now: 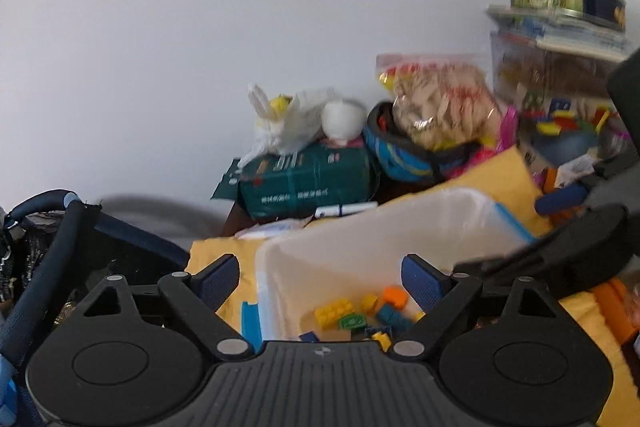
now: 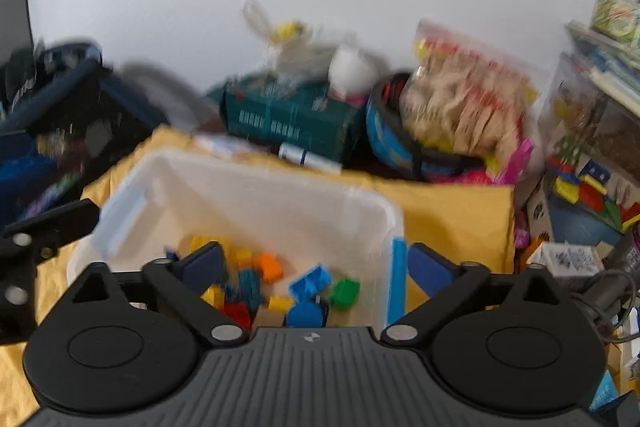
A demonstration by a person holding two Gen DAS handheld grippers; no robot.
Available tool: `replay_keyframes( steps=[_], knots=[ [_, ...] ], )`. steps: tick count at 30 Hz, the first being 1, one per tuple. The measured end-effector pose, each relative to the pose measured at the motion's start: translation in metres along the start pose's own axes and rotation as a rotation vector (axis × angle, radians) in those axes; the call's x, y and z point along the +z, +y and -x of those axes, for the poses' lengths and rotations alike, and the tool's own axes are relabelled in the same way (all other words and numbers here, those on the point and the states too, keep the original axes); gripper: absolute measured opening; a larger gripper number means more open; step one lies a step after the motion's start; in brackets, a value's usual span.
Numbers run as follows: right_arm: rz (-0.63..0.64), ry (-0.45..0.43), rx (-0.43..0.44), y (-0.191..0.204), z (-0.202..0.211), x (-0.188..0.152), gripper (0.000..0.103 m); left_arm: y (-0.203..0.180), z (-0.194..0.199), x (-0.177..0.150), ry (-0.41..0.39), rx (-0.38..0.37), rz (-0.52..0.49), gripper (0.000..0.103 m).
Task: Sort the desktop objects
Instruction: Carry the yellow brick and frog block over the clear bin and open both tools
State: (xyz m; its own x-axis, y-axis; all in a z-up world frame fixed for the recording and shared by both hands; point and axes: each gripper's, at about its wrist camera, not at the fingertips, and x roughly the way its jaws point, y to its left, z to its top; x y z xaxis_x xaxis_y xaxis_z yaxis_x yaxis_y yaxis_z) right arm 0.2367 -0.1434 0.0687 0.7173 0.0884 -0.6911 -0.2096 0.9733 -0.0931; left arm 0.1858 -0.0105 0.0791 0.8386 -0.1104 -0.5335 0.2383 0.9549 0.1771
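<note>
A translucent white plastic bin [image 1: 384,227] with blue clips sits on a yellow cloth [image 1: 496,175] and holds several coloured toy bricks [image 1: 352,315]. My left gripper [image 1: 320,283] is open and empty, its fingers astride the bin's left wall. In the right wrist view the same bin [image 2: 256,187] holds the bricks [image 2: 280,287]. My right gripper [image 2: 312,267] is open and empty, its fingers astride the bin's right wall. The right gripper's body shows at the right edge of the left wrist view [image 1: 560,251].
Behind the bin lie a green box [image 1: 308,179], a white plastic bag [image 1: 288,123], a blue helmet [image 1: 408,155] with a snack bag [image 1: 440,103], and a marker [image 2: 308,157]. A dark bag [image 1: 60,251] stands left. Stacked containers [image 1: 560,67] of toys stand right.
</note>
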Motion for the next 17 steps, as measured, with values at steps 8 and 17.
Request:
replay_keyframes(
  steps=[8,17],
  knots=[
    [-0.094,0.113,0.001,0.0,-0.02,-0.016,0.102,-0.006,-0.013,0.0,0.098,0.056,-0.004,0.091],
    [-0.063,0.112,-0.035,-0.002,-0.016,-0.019,0.103,-0.014,-0.01,0.0,0.099,0.083,-0.024,0.091]
  ],
)
